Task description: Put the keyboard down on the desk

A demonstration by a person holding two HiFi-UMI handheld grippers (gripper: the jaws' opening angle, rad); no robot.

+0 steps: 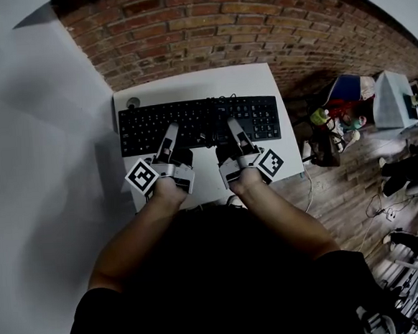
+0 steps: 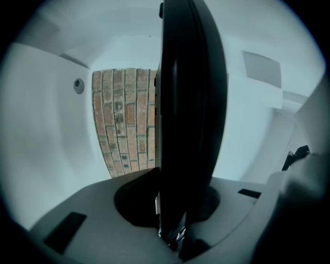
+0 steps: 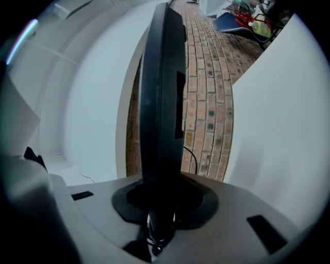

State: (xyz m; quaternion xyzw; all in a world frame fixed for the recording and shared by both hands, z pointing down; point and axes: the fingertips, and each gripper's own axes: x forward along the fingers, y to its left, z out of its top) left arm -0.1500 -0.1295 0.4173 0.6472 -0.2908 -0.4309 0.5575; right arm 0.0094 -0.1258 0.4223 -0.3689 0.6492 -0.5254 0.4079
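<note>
A black keyboard (image 1: 198, 122) lies lengthwise over the white desk (image 1: 188, 83) in the head view. My left gripper (image 1: 169, 138) and right gripper (image 1: 233, 132) are both shut on its near edge, left and right of the middle. In the left gripper view the keyboard (image 2: 191, 103) stands edge-on between the jaws of the left gripper (image 2: 174, 219). Brick floor shows between it and the desk (image 2: 46, 139), so it seems to hang clear of the desktop. The right gripper view has the keyboard (image 3: 161, 103) clamped edge-on in the right gripper (image 3: 159, 211), with its cable (image 3: 192, 157) trailing behind.
A small grey round fitting (image 1: 132, 102) sits at the desk's far left corner. A white wall (image 1: 44, 175) runs along the left. Brick floor (image 1: 212, 25) lies beyond the desk. Bags, boxes and cables (image 1: 348, 108) crowd the floor at the right.
</note>
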